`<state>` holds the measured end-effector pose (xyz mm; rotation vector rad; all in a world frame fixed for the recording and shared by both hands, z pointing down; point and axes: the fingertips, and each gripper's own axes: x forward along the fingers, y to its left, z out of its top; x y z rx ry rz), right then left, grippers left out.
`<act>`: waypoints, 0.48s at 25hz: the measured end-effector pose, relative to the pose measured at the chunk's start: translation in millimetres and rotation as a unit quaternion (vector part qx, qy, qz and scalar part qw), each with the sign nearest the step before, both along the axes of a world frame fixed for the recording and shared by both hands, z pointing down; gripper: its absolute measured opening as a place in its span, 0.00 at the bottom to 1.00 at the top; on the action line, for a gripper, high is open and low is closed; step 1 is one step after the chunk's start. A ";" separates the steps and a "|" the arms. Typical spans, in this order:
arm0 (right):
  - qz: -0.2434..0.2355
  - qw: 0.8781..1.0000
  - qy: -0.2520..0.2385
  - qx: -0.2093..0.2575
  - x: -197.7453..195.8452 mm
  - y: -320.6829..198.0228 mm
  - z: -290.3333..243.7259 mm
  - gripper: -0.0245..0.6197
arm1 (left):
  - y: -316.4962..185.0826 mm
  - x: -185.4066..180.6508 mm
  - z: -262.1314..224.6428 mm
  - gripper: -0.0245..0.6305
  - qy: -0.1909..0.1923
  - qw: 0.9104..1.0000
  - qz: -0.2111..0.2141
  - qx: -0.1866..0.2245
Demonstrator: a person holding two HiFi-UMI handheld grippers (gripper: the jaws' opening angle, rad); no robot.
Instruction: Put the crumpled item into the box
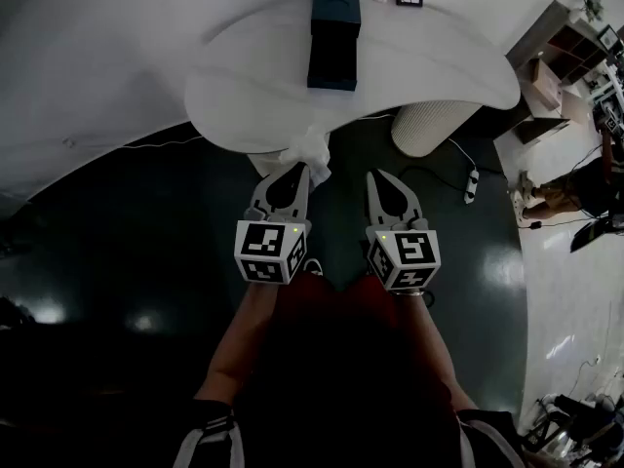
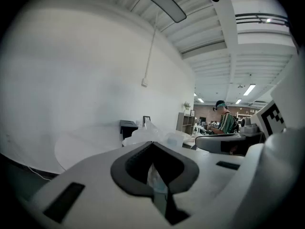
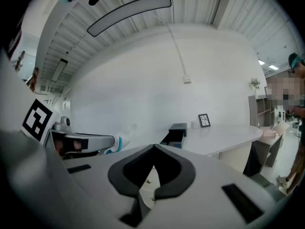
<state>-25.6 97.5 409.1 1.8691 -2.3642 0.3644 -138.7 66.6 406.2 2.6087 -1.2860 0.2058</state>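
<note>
Left tool (image 1: 295, 172): jaws closed on the crumpled item (image 1: 310, 150). The left gripper view shows pale, thin material pinched in the jaw seam, and the rest bunches out past the tips. The hold looks to be on a fold only, not the bulk.

Right tool (image 1: 381, 176): jaws together, nothing between them (right gripper view confirms). It is held level with the left, just beside it.

Both tools are over the dark floor, short of the near edge of the white counter (image 1: 439, 71). The item hangs just at that edge, not on the counter.

The box (image 1: 334, 37) is dark and stands near the far side of the counter, well apart from the item. It seems to be in two parts, possibly a lid or drawer pulled out. I cannot tell from here which part is open.

Step in hand (judgement): carry to the box.

Notes for doing it well:
- Keep the left jaws fully closed; the pinch is thin, so a jerk could shake the item loose.
- Lift over the counter edge so the loose bulk does not drag.
- Come in above the box and find the opening before lowering.
- Release only once the bulk is inside the walls.
- Keep the right tool ready to steady the box or tuck in any overhang.
</note>
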 end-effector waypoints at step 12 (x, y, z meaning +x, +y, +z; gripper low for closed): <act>0.028 1.000 -0.010 0.000 -1.1 9.5 0.9 0.06 | 4.6 -7.6 3.2 0.07 0.002 1.000 0.014 -0.004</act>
